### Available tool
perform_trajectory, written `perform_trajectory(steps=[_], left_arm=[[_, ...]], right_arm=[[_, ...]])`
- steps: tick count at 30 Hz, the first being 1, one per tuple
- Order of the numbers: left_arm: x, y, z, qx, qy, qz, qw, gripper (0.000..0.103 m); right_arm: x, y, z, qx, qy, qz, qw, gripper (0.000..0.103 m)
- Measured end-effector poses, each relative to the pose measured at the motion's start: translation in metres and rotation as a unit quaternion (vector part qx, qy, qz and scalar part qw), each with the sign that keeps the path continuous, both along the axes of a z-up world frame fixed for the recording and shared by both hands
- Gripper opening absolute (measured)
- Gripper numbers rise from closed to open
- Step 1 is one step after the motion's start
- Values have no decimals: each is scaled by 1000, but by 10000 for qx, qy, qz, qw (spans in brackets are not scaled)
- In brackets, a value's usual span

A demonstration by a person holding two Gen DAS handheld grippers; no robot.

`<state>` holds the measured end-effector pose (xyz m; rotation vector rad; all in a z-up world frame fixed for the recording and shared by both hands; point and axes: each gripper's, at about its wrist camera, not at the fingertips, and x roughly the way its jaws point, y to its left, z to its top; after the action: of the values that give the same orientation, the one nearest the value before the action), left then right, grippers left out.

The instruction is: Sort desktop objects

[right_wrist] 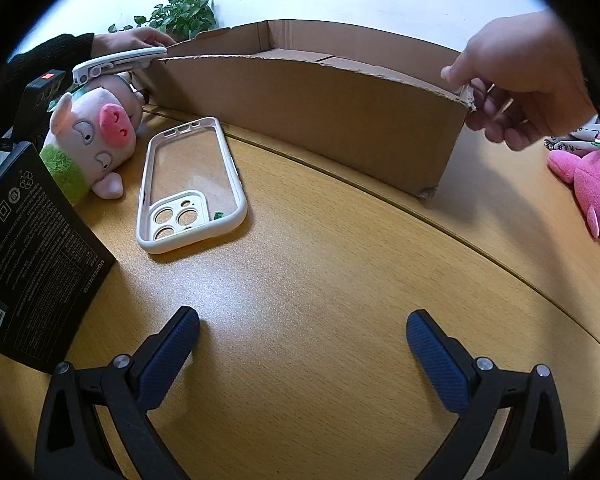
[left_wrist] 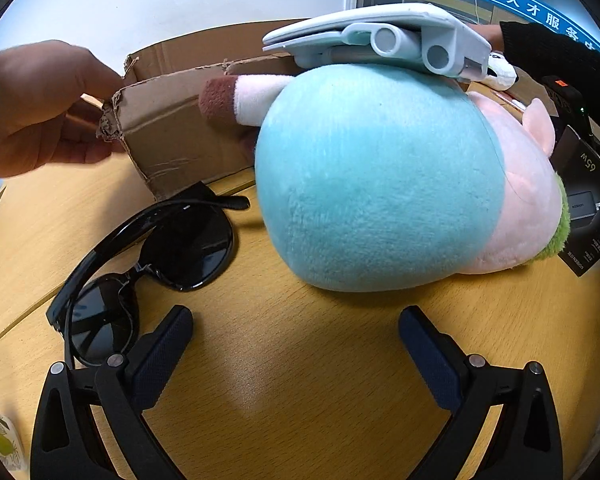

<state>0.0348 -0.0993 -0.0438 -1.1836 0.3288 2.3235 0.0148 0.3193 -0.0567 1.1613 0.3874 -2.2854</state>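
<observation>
- Hand (left_wrist: pixel 36 108) pinching the torn corner of the cardboard box (left_wrist: pixel 188 128), at the left of the left wrist view, probably to steady or shift the box that sorted things go into.
- Sunglasses (left_wrist: pixel 148 264) lie folded on the table (left_wrist: pixel 300 360), just beside the left claw's (left_wrist: pixel 296 332) left finger, not touching it as far as I can tell.
- The left claw stands wide open and holds nothing; its fingers point at the plush pig (left_wrist: pixel 380 176), which lies on its side just ahead, against the box.
- A white clip stand (left_wrist: pixel 380 36) hangs over the pig, held by a dark-sleeved arm (left_wrist: pixel 556 48); I judge it is going toward the box.
- In the right wrist view, a black charger carton (right_wrist: pixel 32 256) sits at the left, and a phone case (right_wrist: pixel 188 188) lies flat, back up, near the box.
- The right claw (right_wrist: pixel 302 334) is also spread wide and empty, over bare table.
- A pink plush (right_wrist: pixel 596 188) lies far right.
</observation>
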Motion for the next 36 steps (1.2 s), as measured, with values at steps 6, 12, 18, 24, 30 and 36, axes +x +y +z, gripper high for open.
perform_trajectory(steps=[6,12,18,24,30,36], left_arm=[[1,0,0,-1,1,0,10000,103],[2,1,0,-2,1,0,10000,103],[3,1,1,-2,2,0,10000,103],[3,2,1,-3,2,1,10000,103],[4,2,1,-3,3,1,10000,103],[5,2,1,-4,3,1,10000,103]], right_arm=[[1,0,0,1,1,0,10000,103],[1,0,0,1,2,-1,10000,103],[1,1,-1,2,2,-1,10000,103],[1,1,-1,2,3,-1,10000,103],[2,1,-1,2,3,-1,10000,103],[2,1,-1,3,4,0,10000,103]])
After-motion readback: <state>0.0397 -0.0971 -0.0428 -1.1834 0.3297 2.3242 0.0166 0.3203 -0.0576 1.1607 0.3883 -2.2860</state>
